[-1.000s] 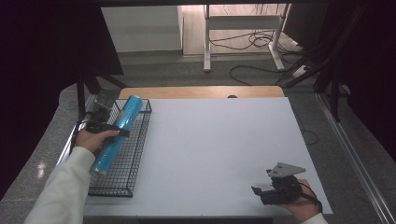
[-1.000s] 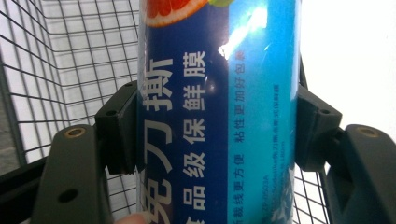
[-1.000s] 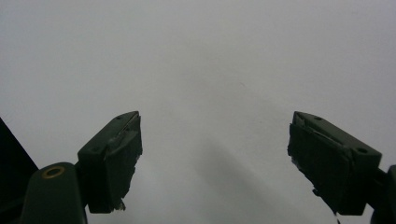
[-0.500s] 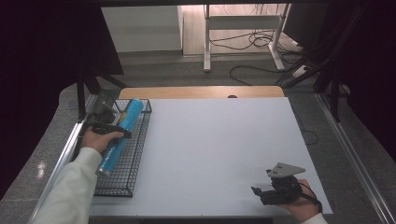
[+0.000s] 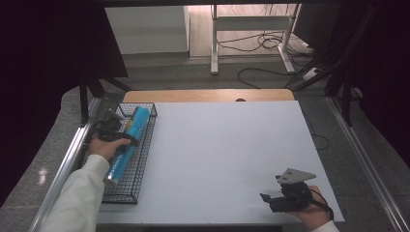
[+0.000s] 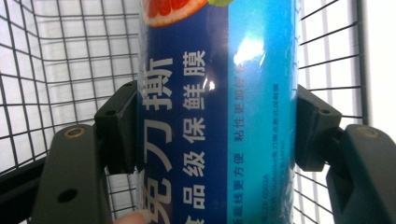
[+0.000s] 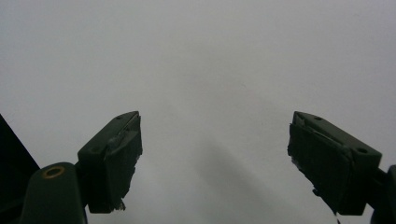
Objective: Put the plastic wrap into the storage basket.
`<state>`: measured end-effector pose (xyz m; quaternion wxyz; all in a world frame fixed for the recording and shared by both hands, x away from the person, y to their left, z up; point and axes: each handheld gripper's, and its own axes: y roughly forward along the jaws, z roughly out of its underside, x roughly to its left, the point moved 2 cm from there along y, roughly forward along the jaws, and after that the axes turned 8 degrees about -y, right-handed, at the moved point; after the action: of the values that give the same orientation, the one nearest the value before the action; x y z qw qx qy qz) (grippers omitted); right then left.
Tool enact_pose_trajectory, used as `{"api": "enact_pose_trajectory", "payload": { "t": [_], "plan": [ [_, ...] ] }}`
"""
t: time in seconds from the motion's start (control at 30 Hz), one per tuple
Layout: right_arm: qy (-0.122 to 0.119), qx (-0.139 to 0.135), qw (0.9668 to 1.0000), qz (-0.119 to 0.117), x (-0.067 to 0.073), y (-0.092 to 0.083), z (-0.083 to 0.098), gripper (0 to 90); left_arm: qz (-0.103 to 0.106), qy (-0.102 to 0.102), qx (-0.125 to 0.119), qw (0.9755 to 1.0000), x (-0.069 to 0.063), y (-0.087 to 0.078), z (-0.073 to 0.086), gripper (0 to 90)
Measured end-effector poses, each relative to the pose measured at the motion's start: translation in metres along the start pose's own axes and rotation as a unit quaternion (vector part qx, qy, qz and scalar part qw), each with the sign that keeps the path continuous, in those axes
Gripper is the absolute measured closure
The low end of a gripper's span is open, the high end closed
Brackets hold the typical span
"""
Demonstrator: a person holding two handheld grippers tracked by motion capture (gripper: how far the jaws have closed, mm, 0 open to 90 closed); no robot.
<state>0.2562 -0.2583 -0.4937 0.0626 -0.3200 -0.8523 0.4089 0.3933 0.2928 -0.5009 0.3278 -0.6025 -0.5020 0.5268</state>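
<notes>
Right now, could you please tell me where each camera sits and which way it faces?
High view: fixed above the person's side, looking forward and down on the white table; both forearms enter from below, left tongs at the wire basket, right tongs near the front edge.
Left gripper view: rides on the left tongs, looking along the jaws shut on the blue roll over the basket mesh.
Right gripper view: rides on the right tongs, jaws apart, facing bare table.
Shared: blue roll and basket appear in the high and left gripper views.
</notes>
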Motion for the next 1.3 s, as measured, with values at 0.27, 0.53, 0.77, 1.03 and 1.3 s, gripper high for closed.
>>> {"api": "enact_pose_trajectory", "payload": {
  "t": [0.27,0.53,0.77,1.03,1.3],
  "plan": [
    [0.001,0.001,1.0,-0.001,0.0,0.001,0.0,18.3,-0.011,-0.006,0.015,0.9998,0.002,0.011,0.003,31.2],
    [0.001,0.001,1.0,-0.001,0.0,0.001,0.0,18.2,-0.016,-0.008,0.02,0.9996,0.007,0.018,0.004,31.1],
    [0.001,0.003,1.0,-0.002,0.0,0.001,0.0,18.3,0.006,-0.012,0.003,0.9999,0.003,0.009,0.002,22.2],
    [-0.003,0.001,1.0,-0.002,0.002,0.001,-0.001,18.2,0.021,0.011,-0.031,0.9992,-0.013,-0.021,0.001,12.1],
    [-0.003,0.001,1.0,-0.002,0.002,0.001,-0.001,18.3,0.037,0.045,-0.064,0.9963,-0.022,-0.051,0.011,10.9]
  ]
}}
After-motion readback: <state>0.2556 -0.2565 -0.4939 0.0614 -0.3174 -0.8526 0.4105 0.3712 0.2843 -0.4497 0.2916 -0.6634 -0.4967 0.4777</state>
